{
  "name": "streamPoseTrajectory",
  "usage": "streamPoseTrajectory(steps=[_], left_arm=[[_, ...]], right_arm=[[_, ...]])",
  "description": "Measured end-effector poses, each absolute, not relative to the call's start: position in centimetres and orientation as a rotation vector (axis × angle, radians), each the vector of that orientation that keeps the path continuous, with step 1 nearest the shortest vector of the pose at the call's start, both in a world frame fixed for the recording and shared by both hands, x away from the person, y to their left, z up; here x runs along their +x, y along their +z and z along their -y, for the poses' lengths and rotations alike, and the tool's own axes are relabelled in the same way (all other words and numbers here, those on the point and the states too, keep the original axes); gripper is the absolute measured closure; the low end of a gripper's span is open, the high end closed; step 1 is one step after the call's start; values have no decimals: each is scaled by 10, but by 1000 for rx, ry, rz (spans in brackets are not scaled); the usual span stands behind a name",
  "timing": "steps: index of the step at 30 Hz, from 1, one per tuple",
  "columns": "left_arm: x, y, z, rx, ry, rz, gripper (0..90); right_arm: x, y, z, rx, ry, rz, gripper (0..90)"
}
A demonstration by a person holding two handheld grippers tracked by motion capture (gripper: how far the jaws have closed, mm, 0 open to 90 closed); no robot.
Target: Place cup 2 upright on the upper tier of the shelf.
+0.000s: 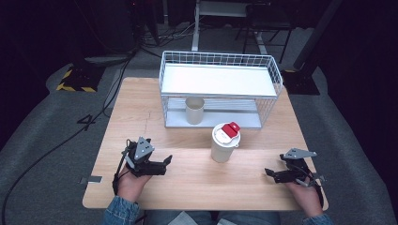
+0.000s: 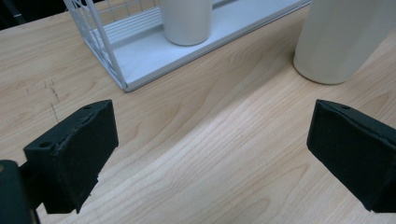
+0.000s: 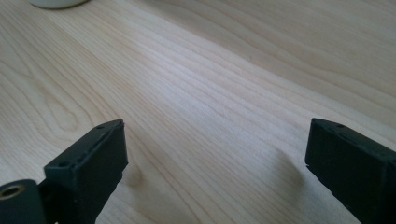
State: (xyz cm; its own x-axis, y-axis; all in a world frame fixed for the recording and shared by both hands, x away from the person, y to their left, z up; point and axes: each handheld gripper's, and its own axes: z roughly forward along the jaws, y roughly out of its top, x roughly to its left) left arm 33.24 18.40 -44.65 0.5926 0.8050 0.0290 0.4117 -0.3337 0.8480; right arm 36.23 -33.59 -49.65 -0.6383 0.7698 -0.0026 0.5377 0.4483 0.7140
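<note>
1. Denim sleeves and both hands sit at the near edge of the high view, each holding tongs low over the wooden table (image 1: 187, 180): left tongs (image 1: 165, 163) and right tongs (image 1: 268, 174), both released and empty, angled inward toward the lidded paper cup (image 1: 224, 143). It stands mid-table between them, just in front of the white wire rack (image 1: 220, 89). Its lid carries a red tab (image 1: 230, 128). An open cup (image 1: 194, 110) stands on the rack's lower shelf, probably stored there.

2. Left gripper view: matte black pads (image 2: 84, 149) spread wide over pale grained wood; the smooth cylindrical cup (image 2: 343, 39) stands ahead, apart.

3. Right gripper view: jaws parted, nothing between.
</note>
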Motion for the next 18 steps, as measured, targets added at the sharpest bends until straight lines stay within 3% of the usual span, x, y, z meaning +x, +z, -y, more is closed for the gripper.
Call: streamPoseTrajectory(steps=[18], left_arm=[[312, -470, -217, 1965, 589, -1072, 27]], right_arm=[[358, -452, 293, 925, 1143, -2387, 58]])
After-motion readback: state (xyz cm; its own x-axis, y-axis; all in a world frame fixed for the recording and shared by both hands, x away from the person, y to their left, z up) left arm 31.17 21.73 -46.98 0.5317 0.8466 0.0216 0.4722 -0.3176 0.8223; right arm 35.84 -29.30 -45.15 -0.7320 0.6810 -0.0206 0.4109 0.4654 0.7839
